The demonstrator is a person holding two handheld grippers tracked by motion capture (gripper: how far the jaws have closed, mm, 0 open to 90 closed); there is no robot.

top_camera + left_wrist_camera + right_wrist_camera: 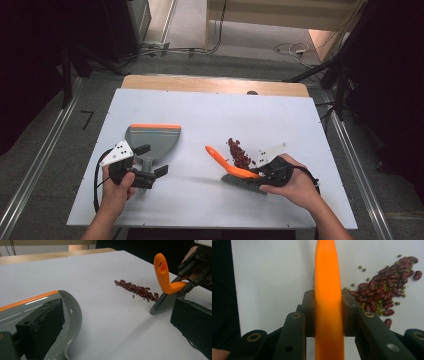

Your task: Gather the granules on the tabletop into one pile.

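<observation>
A grey dustpan (152,137) with an orange front lip lies left of the table's middle. My left gripper (151,160) is open at its handle end. In the left gripper view one jaw stands against the dustpan's (72,312) curved rear wall and the other is far off to the right. My right gripper (329,312) is shut on the orange handle of a brush (328,277). The brush's (235,172) dark bristles rest on the table. A pile of red beans (239,154) with small green ones lies just beyond the bristles (162,303).
Everything sits on a white board (210,115) laid on a wooden tabletop. Bare board runs between dustpan and beans (137,290). Dark stands, cables and metal floor rails surround the table.
</observation>
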